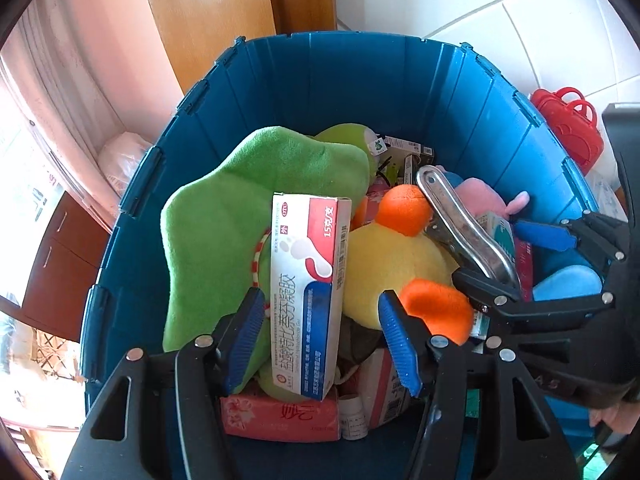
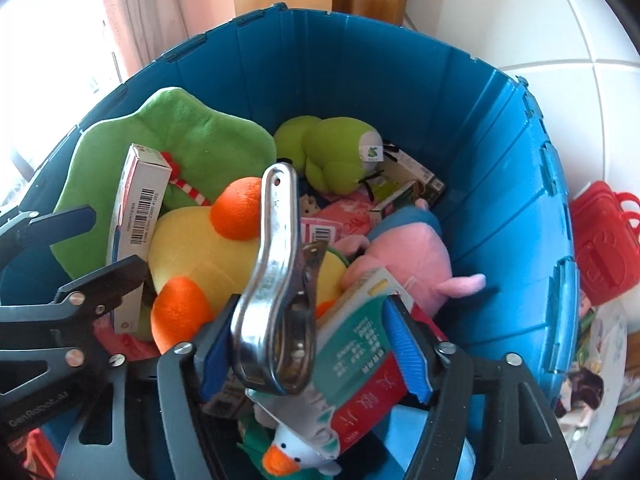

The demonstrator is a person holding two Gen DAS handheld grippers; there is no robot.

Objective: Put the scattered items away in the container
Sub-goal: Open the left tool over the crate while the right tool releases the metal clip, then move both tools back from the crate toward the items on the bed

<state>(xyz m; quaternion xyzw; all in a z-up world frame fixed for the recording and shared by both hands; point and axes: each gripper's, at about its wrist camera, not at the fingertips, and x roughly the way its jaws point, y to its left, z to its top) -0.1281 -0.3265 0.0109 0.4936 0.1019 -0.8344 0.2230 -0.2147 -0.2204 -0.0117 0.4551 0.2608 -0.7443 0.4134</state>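
Note:
Both grippers hang over a blue plastic bin (image 1: 360, 92), also in the right wrist view (image 2: 500, 184). My left gripper (image 1: 322, 338) is open; a white, red and blue ointment box (image 1: 306, 296) stands between its fingers, touching the left pad, with a gap to the right pad. My right gripper (image 2: 316, 344) is open around a metal clip (image 2: 276, 292) resting against its left pad, and a green and red box (image 2: 360, 364). In the bin lie a green star plush (image 1: 240, 216), a yellow and orange plush (image 1: 396, 256), a pink plush (image 2: 408, 256) and several small boxes.
A red plastic toy case (image 2: 604, 244) stands on the white tiled floor outside the bin's right wall, with printed packets (image 2: 592, 364) below it. A wooden door frame (image 1: 208, 20) and pink curtain (image 1: 80, 60) stand behind the bin.

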